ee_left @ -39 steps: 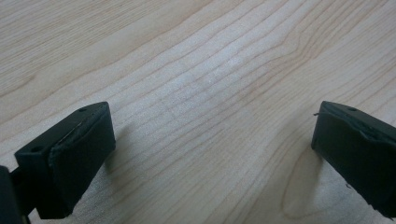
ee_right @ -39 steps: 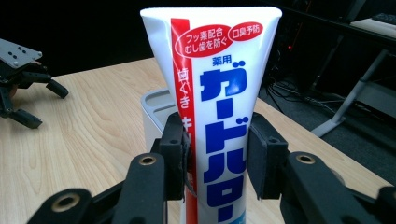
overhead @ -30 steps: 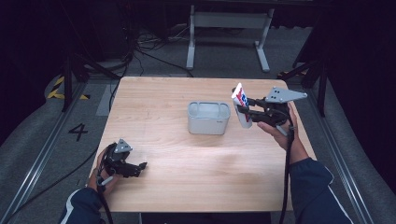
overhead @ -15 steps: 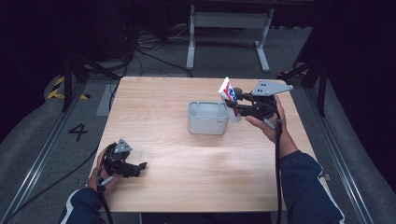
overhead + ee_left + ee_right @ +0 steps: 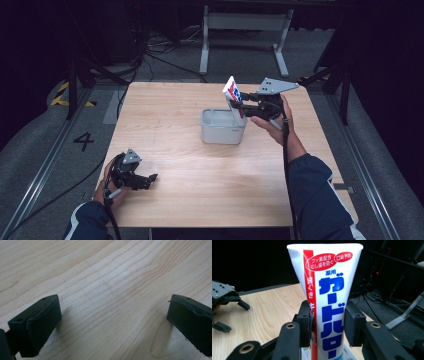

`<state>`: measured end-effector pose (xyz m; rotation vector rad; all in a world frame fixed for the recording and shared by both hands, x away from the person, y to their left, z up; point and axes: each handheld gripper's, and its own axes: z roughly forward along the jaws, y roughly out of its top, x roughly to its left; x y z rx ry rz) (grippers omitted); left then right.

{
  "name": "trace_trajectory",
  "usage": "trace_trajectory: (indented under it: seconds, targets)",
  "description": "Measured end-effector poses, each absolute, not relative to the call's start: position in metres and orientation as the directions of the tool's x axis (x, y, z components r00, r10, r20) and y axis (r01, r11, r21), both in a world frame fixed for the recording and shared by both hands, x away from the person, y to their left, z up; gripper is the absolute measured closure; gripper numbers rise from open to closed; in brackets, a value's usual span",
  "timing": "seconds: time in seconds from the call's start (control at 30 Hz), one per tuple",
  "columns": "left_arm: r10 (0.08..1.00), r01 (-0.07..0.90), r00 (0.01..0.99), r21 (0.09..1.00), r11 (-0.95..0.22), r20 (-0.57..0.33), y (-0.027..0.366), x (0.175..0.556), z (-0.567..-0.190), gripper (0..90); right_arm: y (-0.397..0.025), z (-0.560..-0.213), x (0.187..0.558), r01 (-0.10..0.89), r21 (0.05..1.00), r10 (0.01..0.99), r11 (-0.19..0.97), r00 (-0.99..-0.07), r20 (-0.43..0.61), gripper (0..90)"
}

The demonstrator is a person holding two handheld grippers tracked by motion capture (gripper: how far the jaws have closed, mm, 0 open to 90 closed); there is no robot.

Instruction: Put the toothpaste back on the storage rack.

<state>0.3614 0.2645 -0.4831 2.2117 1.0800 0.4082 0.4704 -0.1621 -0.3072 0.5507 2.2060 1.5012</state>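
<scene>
Leftward since a second ago, the right claw [image 5: 241, 106] now pinches the toothpaste tube [image 5: 233, 92] upright above the grey bin's [image 5: 223, 135] right rim, long axis vertical, while the left claw [image 5: 150, 178], spread, rests well apart on the tabletop [image 5: 200, 195].

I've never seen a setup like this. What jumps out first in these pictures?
Most striking is the white toothpaste tube with bold blue and red Japanese lettering, clamped between the jaws of the right gripper and held tilted above the grey bin at the middle of the wooden table. Near the table's front left corner, the left gripper rests low with its jaws spread wide and nothing between them.
</scene>
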Motion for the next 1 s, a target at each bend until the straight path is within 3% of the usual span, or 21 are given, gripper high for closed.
trace_trajectory:
  seconds: [1.0]
  targets:
    - [0.789, 0.592, 0.614, 0.662, -0.459, -0.002, 0.264, 0.361, -0.483, 0.0, -0.125, -0.338, 0.504, 0.139, 0.927, 0.525, 0.348, -0.848, -0.07, 63.5]
